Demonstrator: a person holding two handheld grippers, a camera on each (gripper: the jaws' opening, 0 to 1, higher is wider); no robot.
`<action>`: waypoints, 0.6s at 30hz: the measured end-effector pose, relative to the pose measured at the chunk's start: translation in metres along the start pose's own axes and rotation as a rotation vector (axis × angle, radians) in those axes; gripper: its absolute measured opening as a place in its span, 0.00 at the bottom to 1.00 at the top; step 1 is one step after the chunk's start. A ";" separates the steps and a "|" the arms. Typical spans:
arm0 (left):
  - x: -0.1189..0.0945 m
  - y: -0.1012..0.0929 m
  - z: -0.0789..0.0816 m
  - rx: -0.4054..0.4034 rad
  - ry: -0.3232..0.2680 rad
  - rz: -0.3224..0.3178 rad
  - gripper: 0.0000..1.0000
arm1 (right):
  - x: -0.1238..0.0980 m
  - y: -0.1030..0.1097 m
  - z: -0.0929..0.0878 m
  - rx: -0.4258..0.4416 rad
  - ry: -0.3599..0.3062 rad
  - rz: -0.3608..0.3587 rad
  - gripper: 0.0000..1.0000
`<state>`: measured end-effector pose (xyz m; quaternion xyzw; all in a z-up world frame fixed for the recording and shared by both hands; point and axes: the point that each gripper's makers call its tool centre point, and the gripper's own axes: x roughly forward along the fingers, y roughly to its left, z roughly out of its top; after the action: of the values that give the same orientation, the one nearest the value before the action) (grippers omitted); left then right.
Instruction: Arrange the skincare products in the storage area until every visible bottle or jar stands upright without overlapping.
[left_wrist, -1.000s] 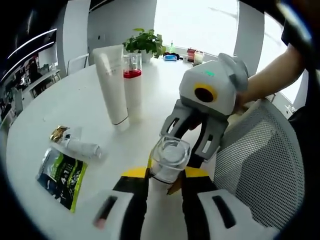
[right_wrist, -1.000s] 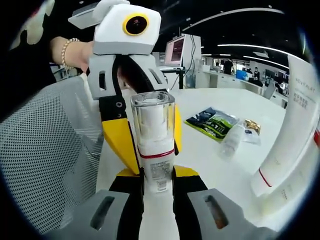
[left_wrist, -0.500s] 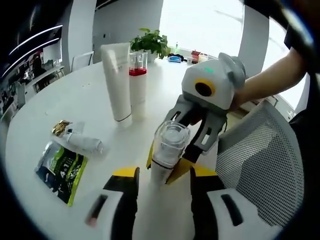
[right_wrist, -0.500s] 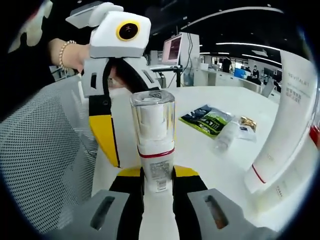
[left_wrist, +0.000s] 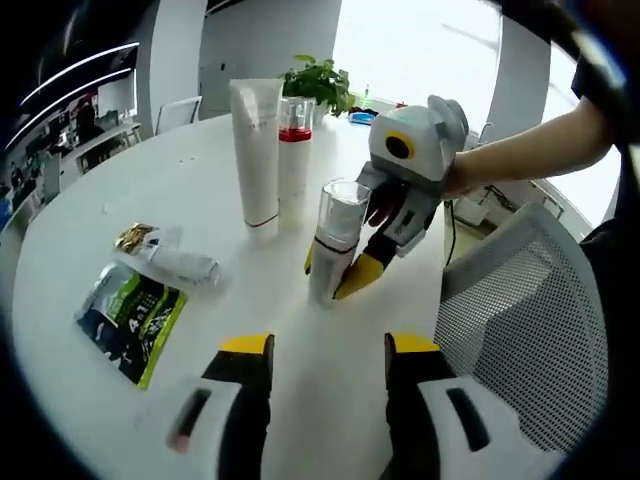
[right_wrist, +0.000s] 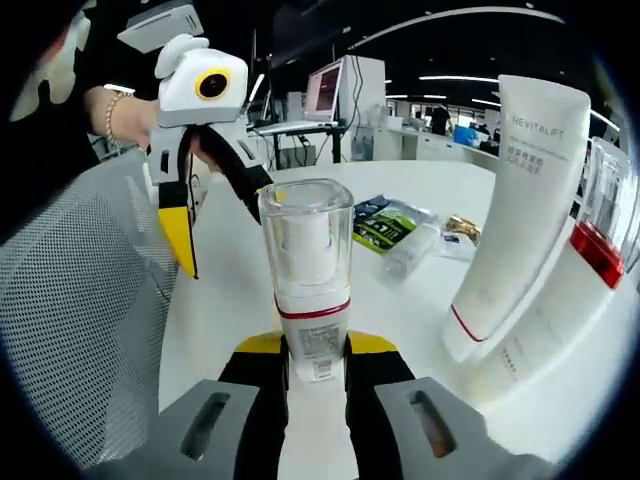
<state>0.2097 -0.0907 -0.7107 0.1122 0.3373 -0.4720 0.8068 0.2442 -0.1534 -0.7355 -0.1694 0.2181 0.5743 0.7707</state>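
The right gripper (right_wrist: 317, 352) fingers are clamped on the upright pump bottle (right_wrist: 307, 275); the left gripper (left_wrist: 317, 352), spread wide, has been withdrawn.

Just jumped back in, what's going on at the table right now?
The right gripper is shut on the clear-capped pump bottle, holding it upright on the white table near the white tube and red-banded bottle, both standing. The left gripper is open, holding nothing. A small bottle lies on its side beside a green sachet.
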 end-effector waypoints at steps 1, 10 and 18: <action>-0.001 0.000 -0.001 -0.005 -0.001 0.003 0.42 | -0.003 -0.004 -0.002 0.001 0.005 -0.005 0.20; -0.007 0.004 -0.010 -0.031 0.009 0.021 0.42 | -0.019 -0.030 -0.013 0.011 0.026 -0.034 0.20; -0.009 0.004 -0.015 -0.037 0.019 0.029 0.41 | -0.026 -0.043 -0.018 -0.009 0.052 -0.021 0.20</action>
<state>0.2034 -0.0751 -0.7170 0.1067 0.3519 -0.4528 0.8122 0.2763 -0.1960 -0.7367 -0.1899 0.2337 0.5623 0.7701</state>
